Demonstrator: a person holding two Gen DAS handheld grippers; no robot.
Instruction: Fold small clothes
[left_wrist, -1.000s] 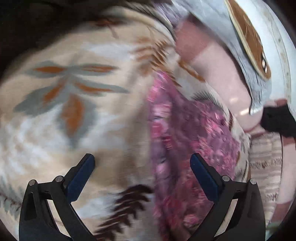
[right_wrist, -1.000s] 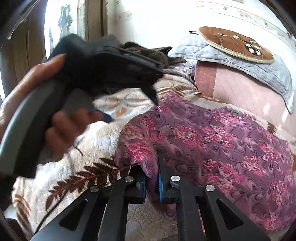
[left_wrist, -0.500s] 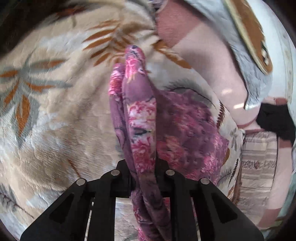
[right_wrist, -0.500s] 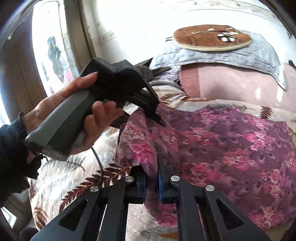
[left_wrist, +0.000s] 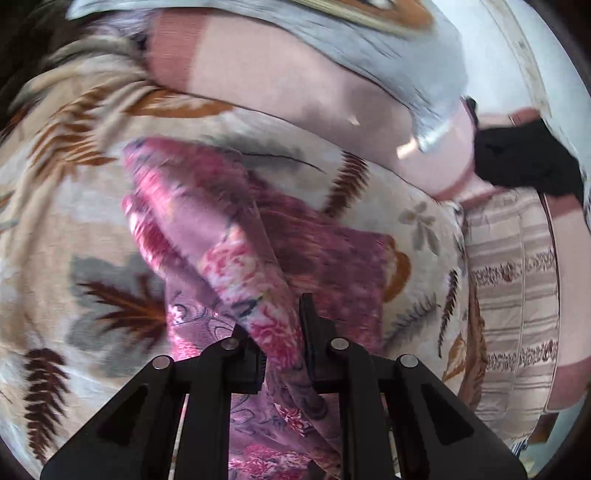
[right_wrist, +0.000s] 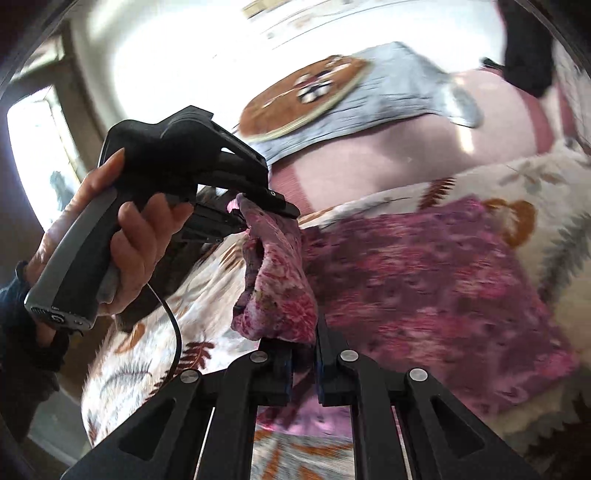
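A purple-and-pink floral garment (left_wrist: 236, 236) (right_wrist: 424, 266) lies on a cream leaf-print blanket (left_wrist: 74, 206) (right_wrist: 155, 354). My left gripper (left_wrist: 282, 343) is shut on one bunched edge of it, and the cloth runs up between its fingers. In the right wrist view the left gripper (right_wrist: 255, 214) shows at left, held by a hand (right_wrist: 136, 236), with the garment's corner pinched in its tips. My right gripper (right_wrist: 303, 354) is shut on another corner of the same edge. The held edge is lifted off the blanket between both grippers, and the rest lies flat to the right.
A pink pillow (left_wrist: 280, 88) (right_wrist: 399, 162) lies beyond the blanket, with a grey quilted cover bearing a brown round patch (right_wrist: 306, 96) on top. A black cloth (left_wrist: 524, 158) sits at the far right. Striped bedding (left_wrist: 517, 302) is at right; a window (right_wrist: 37, 147) at left.
My left gripper was open above the blanket, then closed on the garment's edge. Both grippers have since swung sideways and lifted that edge, and the right wrist view has rolled.
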